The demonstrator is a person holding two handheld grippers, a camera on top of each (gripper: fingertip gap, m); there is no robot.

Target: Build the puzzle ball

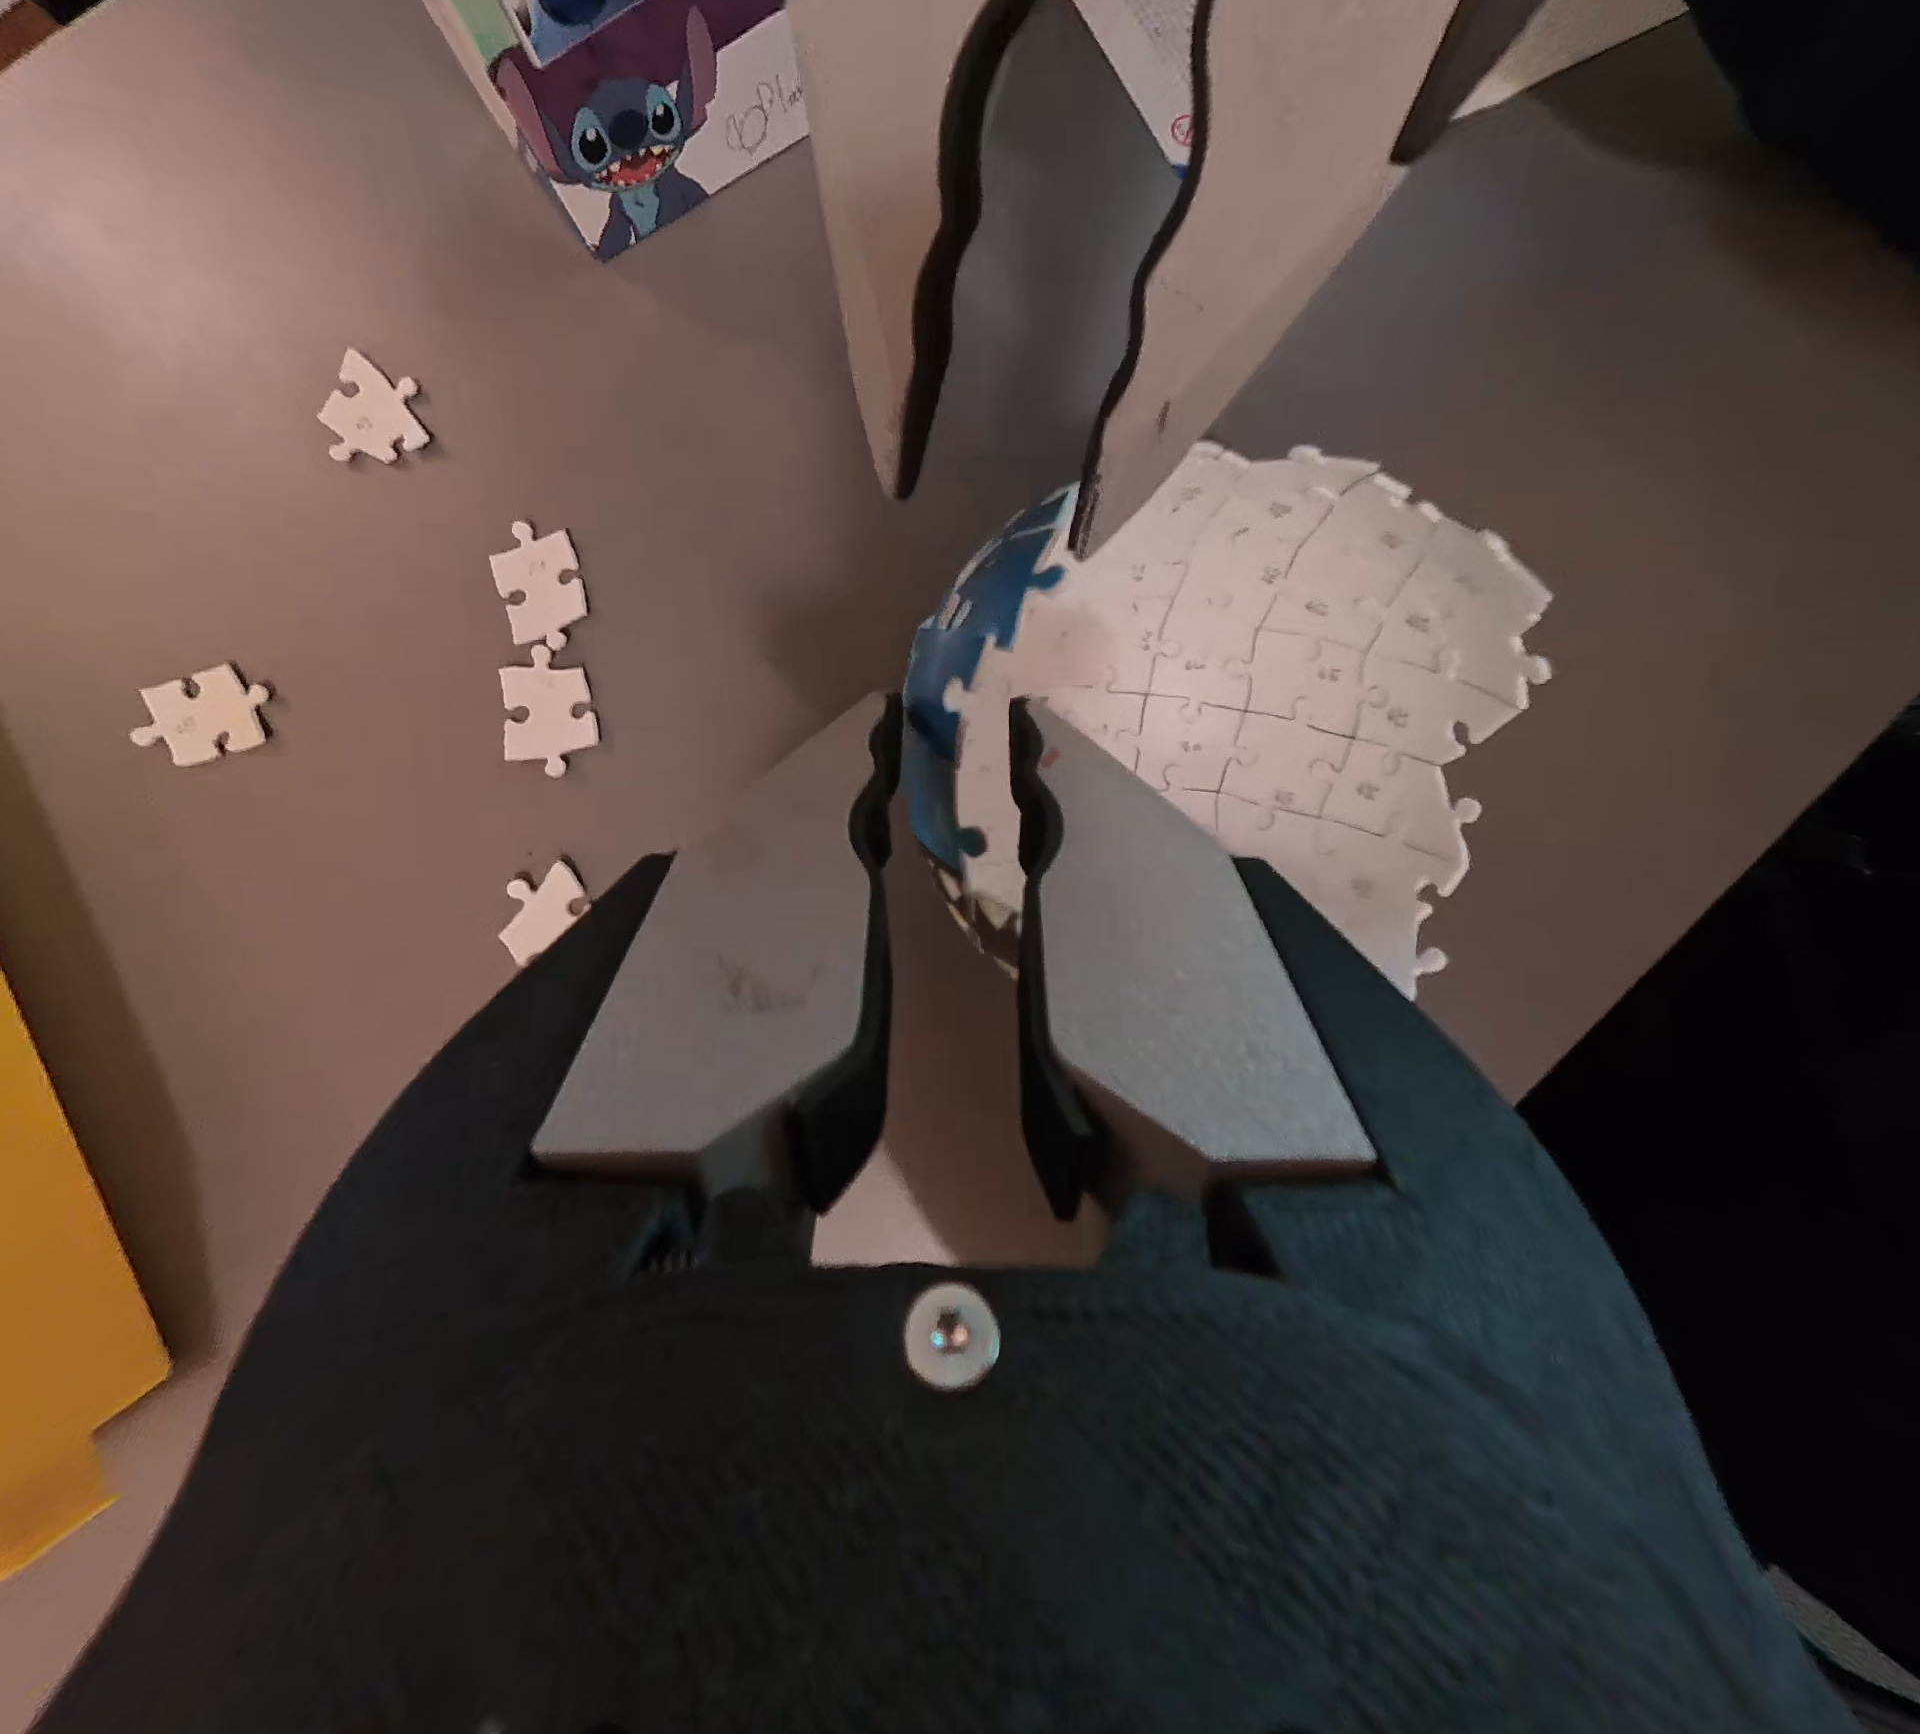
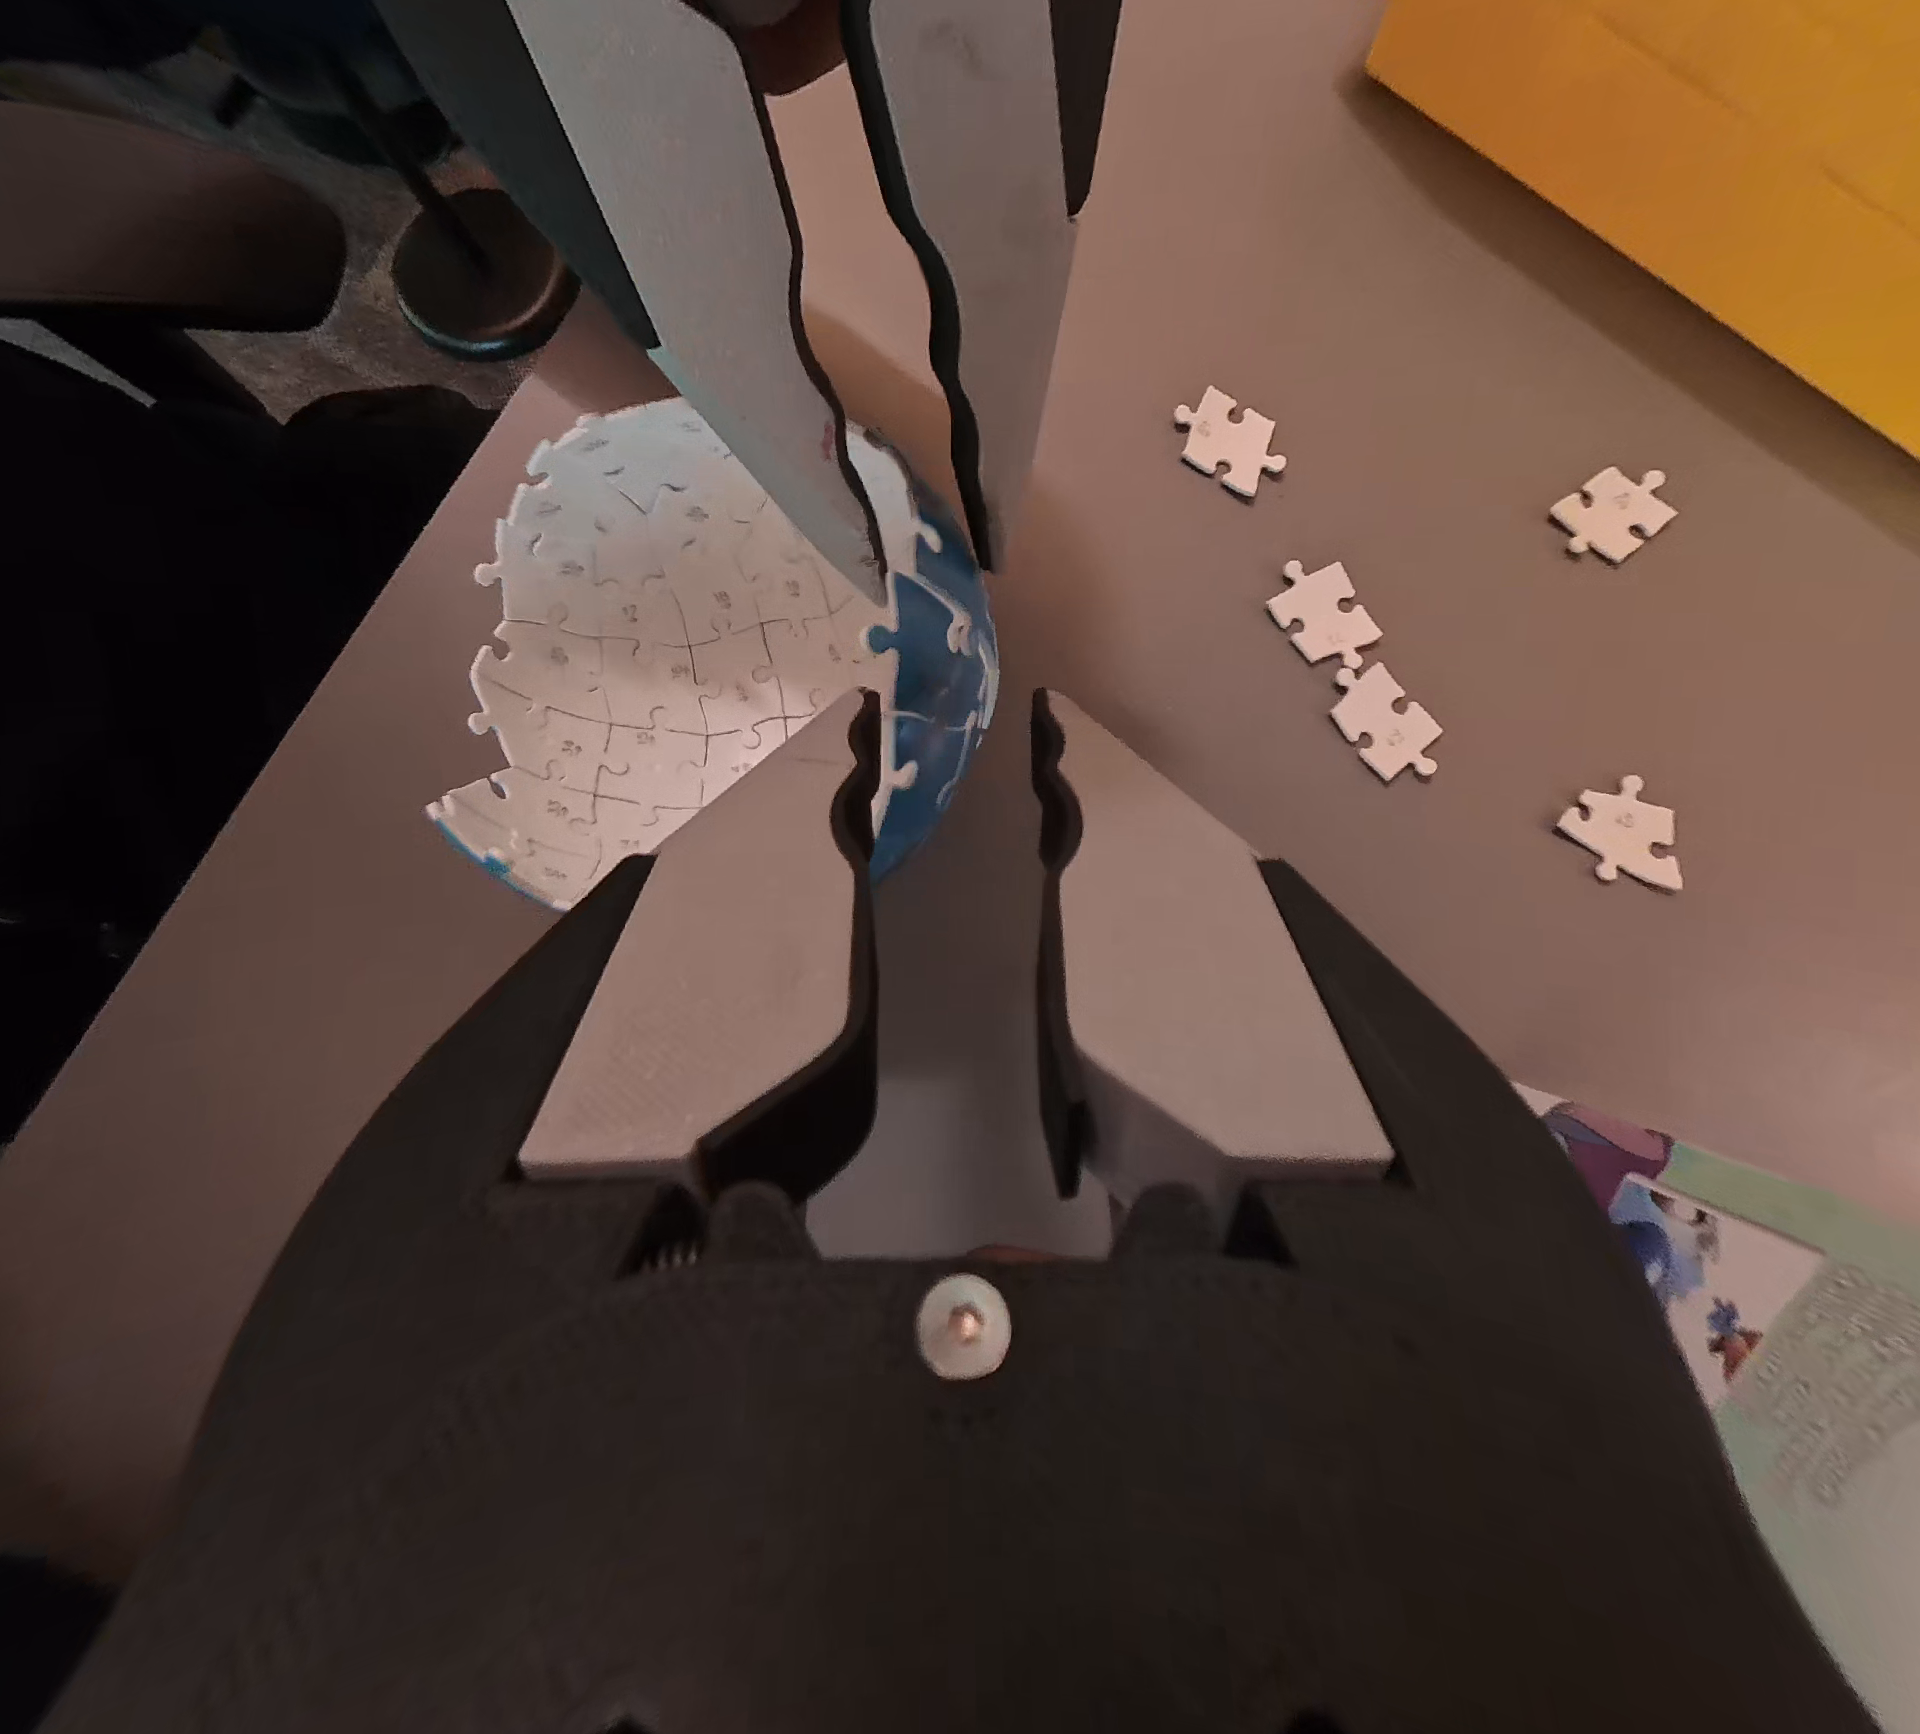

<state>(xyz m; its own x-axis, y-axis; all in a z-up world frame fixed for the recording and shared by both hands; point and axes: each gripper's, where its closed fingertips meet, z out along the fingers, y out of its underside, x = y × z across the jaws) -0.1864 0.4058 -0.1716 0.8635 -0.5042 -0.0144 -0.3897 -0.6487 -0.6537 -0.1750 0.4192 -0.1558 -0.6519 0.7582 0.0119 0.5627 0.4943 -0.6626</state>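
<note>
The partly built puzzle ball (image 1: 1299, 697) is an open shell, blue outside and white inside, near the table's edge. It also shows in the right wrist view (image 2: 644, 645). My left gripper (image 1: 956, 713) straddles the shell's rim, one finger inside and one outside, and is closed on the wall. My right gripper (image 2: 951, 708) faces it from the far side of the rim, also seen in the left wrist view (image 1: 992, 515). Its jaws stand apart around the blue edge, with a gap at one finger. Several loose white pieces (image 1: 540, 583) lie face down on the table (image 2: 1325, 614).
A puzzle box with a blue cartoon figure (image 1: 623, 74) stands behind the pieces and shows at bottom right in the right wrist view (image 2: 1714, 1321). A yellow box (image 2: 1662, 74) sits beyond the pieces. The table edge runs beside the ball, with a chair base (image 2: 478, 302) below. Both grippers' tips are close together, under 4 cm apart.
</note>
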